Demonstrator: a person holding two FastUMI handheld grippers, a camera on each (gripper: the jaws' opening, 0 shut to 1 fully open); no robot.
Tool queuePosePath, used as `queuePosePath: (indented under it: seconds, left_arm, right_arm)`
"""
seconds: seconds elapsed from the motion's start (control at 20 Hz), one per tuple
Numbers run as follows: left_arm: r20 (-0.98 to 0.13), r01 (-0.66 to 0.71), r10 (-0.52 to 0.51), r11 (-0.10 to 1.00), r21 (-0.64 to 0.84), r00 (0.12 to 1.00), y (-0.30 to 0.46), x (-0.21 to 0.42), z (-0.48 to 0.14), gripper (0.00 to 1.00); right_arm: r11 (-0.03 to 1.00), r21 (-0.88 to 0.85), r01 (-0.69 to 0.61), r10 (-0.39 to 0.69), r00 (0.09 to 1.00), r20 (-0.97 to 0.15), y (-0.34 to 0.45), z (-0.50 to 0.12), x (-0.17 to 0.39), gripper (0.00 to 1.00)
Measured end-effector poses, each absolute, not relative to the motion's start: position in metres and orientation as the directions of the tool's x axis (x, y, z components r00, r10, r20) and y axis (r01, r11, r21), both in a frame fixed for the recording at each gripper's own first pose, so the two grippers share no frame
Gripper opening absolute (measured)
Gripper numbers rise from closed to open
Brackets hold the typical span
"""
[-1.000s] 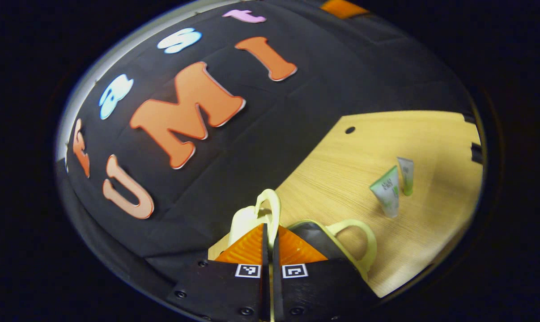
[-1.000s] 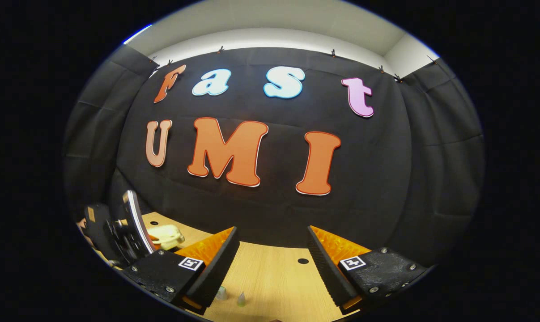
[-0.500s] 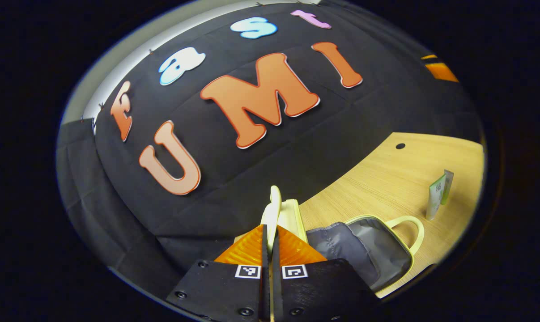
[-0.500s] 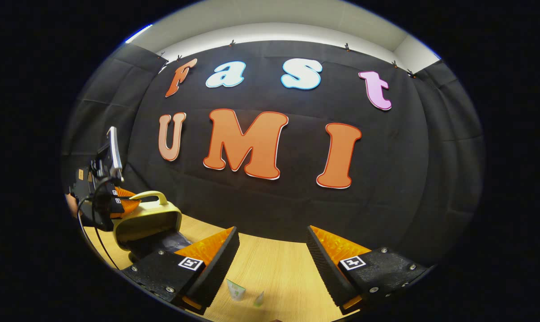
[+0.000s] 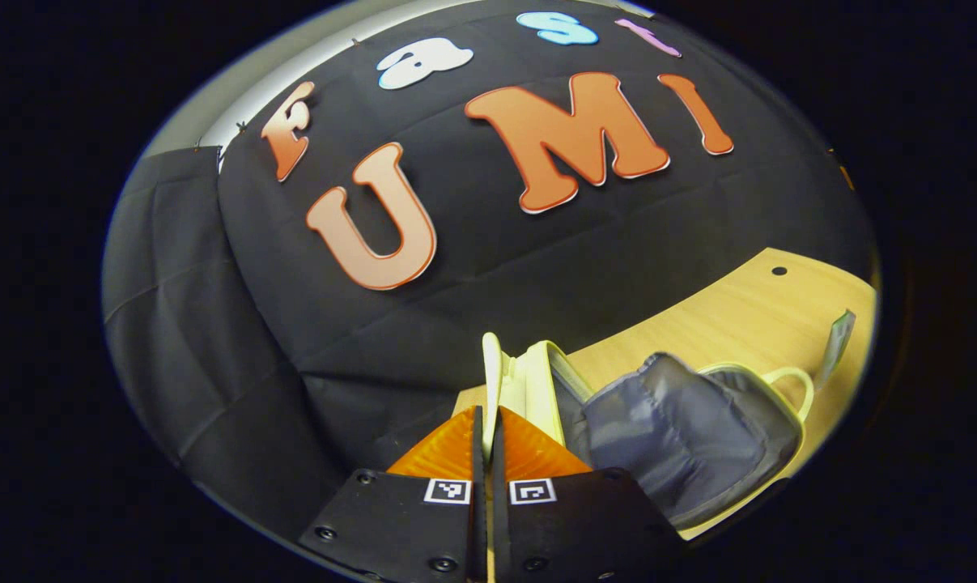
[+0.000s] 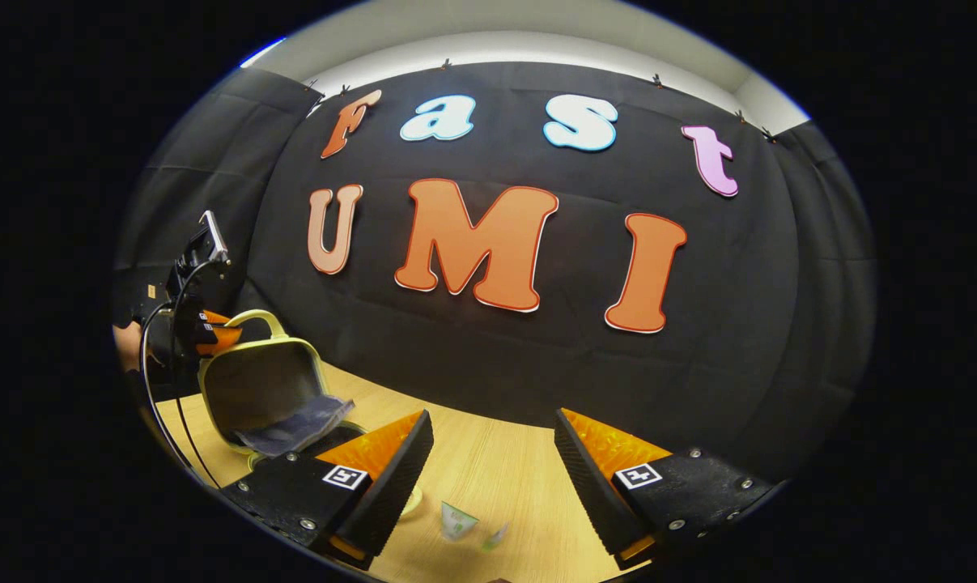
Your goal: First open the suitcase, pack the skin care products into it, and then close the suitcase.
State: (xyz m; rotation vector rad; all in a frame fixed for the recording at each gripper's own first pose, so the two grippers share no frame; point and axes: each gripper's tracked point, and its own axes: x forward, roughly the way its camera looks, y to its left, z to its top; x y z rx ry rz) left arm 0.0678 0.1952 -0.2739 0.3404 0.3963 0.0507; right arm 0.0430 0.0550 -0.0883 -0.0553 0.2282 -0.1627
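Observation:
The small pale-yellow suitcase point(image 5: 698, 437) lies on the wooden table with its grey lining showing. Its lid point(image 6: 253, 380) stands raised. My left gripper point(image 5: 485, 429) is shut on the lid's handle point(image 5: 491, 380), which runs up between the fingers. In the right gripper view that gripper point(image 6: 213, 336) grips the handle point(image 6: 263, 318) at the lid's top. Two white-and-green skin care tubes stand on the table; one tube point(image 5: 836, 344) is at the right edge, and both tubes point(image 6: 458, 520) show between my right gripper's fingers. My right gripper point(image 6: 492, 465) hangs open above the table.
The light wooden table point(image 6: 488, 461) runs back to the black cloth wall. A small dark hole point(image 5: 779, 271) marks the tabletop at the far right. A hand and a cable point(image 6: 152, 380) sit behind the left gripper.
The left gripper has lifted the lid by its handle, swinging it up from low to nearly upright and baring the grey lining. The right gripper stayed open, shifting slightly.

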Motion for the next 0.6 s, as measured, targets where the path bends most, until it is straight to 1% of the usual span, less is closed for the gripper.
queuePosePath:
  seconds: [0.2, 0.3, 0.45, 0.6]
  left_arm:
    - [-0.438, -0.045, 0.173, 0.956, 0.289, 0.882, 0.246, 0.055, -0.312, 0.03]
    - [-0.483, -0.042, 0.188, 0.954, 0.297, 0.855, 0.267, 0.049, -0.338, 0.03]
    - [-0.546, -0.049, 0.192, 0.963, 0.266, 0.815, 0.294, 0.045, -0.383, 0.03]
    - [-0.616, -0.063, 0.182, 0.976, 0.21, 0.767, 0.31, 0.05, -0.434, 0.04]
  right_arm:
    - [0.984, -0.056, 0.167, -0.176, 0.955, -0.241, 0.075, -0.094, 0.048, 0.95]
    - [0.983, -0.061, 0.173, -0.182, 0.95, -0.252, 0.086, -0.097, 0.049, 0.95]
    - [0.983, -0.054, 0.173, -0.181, 0.945, -0.273, 0.102, -0.102, 0.051, 0.95]
    - [0.979, -0.032, 0.2, -0.201, 0.935, -0.292, 0.106, -0.105, 0.047, 0.95]
